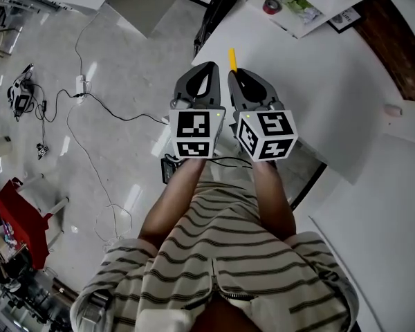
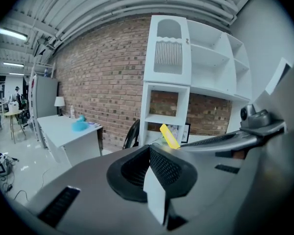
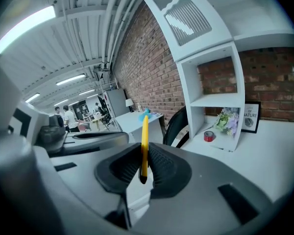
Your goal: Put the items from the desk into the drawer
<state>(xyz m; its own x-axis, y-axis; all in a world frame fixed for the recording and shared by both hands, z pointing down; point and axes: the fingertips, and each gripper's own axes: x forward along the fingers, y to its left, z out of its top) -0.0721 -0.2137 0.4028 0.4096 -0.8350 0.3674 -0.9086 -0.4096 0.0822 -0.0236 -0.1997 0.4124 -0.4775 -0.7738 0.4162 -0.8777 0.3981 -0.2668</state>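
Right hand-held gripper | ribbed pads pinch slim yellow stick

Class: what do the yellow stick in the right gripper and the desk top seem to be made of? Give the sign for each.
Yellow stick: probably plastic, smooth and evenly coloured, with a dark tip. Desk top: likely white laminate, flat, matte, unpatterned.

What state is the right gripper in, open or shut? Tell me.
Shut. The right gripper is closed on a yellow pen, which stands up between its jaws.
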